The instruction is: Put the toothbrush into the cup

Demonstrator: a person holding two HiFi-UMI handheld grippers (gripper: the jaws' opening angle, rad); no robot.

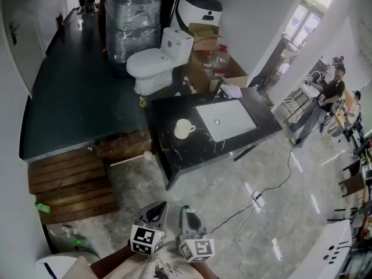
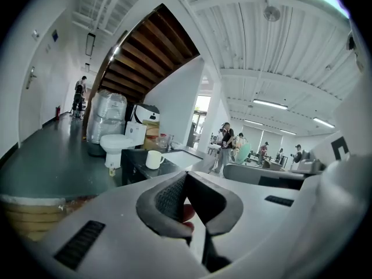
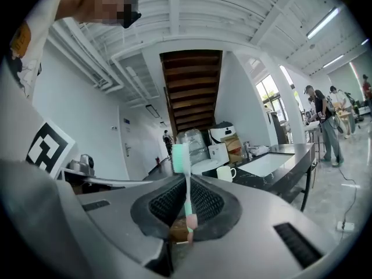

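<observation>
A white cup (image 1: pixel 184 128) stands on the black marble counter (image 1: pixel 174 150), left of its white sink (image 1: pixel 225 120). Both grippers hang low near my body, well short of the counter. My right gripper (image 1: pixel 188 210) is shut on a mint-green and pink toothbrush (image 3: pixel 185 182), which stands upright between the pads with its head up. In the right gripper view the cup (image 3: pixel 225 173) lies far ahead, to the right of the brush. My left gripper (image 1: pixel 157 208) has its jaws closed together with nothing held; its view shows the cup (image 2: pixel 154 159) ahead on the left.
Behind the counter are a white toilet (image 1: pixel 154 63), a plastic-wrapped bundle (image 1: pixel 132 22) and cardboard boxes (image 1: pixel 204 38). Wooden steps (image 1: pixel 72 182) lie left of the counter. A cable (image 1: pixel 273 185) runs over the shiny floor. People (image 1: pixel 325 97) stand at the far right.
</observation>
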